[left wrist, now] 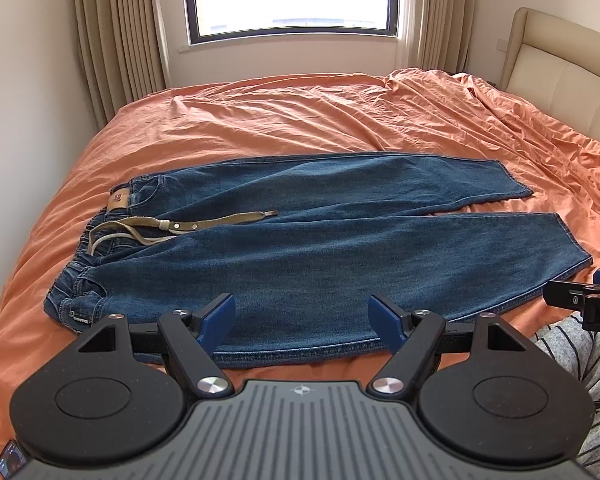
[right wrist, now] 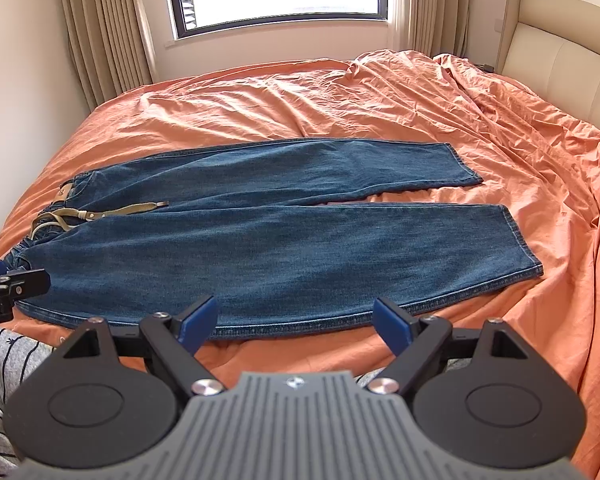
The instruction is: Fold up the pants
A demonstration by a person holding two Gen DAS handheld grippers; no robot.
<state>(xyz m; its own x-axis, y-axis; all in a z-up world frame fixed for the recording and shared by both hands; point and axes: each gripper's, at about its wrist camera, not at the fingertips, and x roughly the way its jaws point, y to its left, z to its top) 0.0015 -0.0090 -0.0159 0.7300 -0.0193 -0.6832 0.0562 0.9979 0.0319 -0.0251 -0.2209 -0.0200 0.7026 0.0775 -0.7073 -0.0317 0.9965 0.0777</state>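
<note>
Left gripper (left wrist: pixel 302 317), black frame with blue pads: jaws spread wide, holding nothing, poised over the near seam of the pants toward the waist end. Right gripper (right wrist: pixel 294 319), same build: jaws equally wide, empty, poised over the same near seam toward the hem end. Dark blue denim pants (left wrist: pixel 284 256): spread flat just ahead of both grippers on the wrinkled orange bedsheet (left wrist: pixel 292 120), waistband to the left, both legs running right, slightly apart at the hems. Olive fabric belt with cream cord (left wrist: pixel 188 224): loose, trailing from the waistband over the seat. Risks, as judged: a pinch at the seam may catch the sheet beneath or only the top denim layer, dragging bedding or leaving the fold lopsided; the loose belt may slip and bunch inside the fold; uneven lifting between the grippers would skew the legs.
</note>
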